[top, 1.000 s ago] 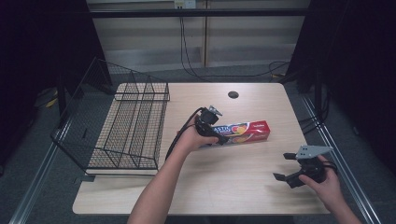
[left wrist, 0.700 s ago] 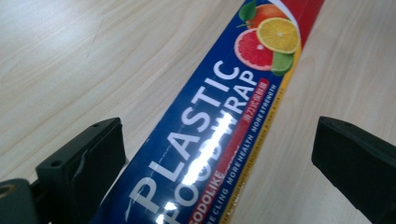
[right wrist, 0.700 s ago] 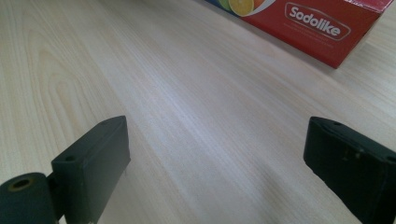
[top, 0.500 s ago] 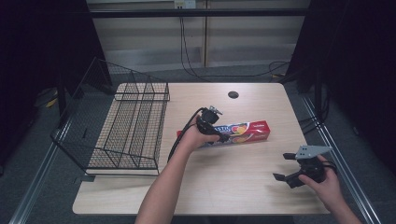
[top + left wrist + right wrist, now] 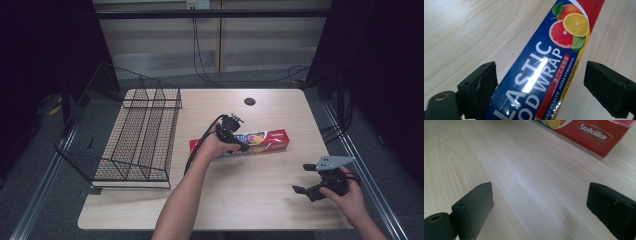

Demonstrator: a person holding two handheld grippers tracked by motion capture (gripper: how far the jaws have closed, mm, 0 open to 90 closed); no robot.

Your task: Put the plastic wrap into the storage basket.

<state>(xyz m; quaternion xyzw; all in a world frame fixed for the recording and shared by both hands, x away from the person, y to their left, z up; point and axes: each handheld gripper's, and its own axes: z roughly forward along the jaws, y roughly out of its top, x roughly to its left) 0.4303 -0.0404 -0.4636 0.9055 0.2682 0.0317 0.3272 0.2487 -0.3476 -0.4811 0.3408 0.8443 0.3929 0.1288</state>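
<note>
Table (image 5: 260,200): light wood, rounded corners, with a small dark round hole (image 5: 249,101) near its far edge. Wire rack (image 5: 142,137): black mesh, standing on the left part of the table, its long side running away from me, well apart from everything else. Plastic wrap box (image 5: 267,140): long and narrow, lying flat near the middle of the table, red at its right end, blue with citrus slices printed along its face; the left gripper view reads part of "PLASTIC FOOD WRAP" on it (image 5: 541,72), the right gripper view reads the brand "Sodolike" on the red end (image 5: 596,135). My left tool (image 5: 239,143): over the left half of the box, pointing down at it, the box lying between its two black jaws; the jaws have just been closing in, the left one at or very near the box's edge, the right one showing a strip of bare table between itself and the box, so nothing is gripped. My right tool (image 5: 306,180): held low over the near right corner of the table, well apart from the box, jaws standing wide with bare wood between them (image 5: 539,207).
</note>
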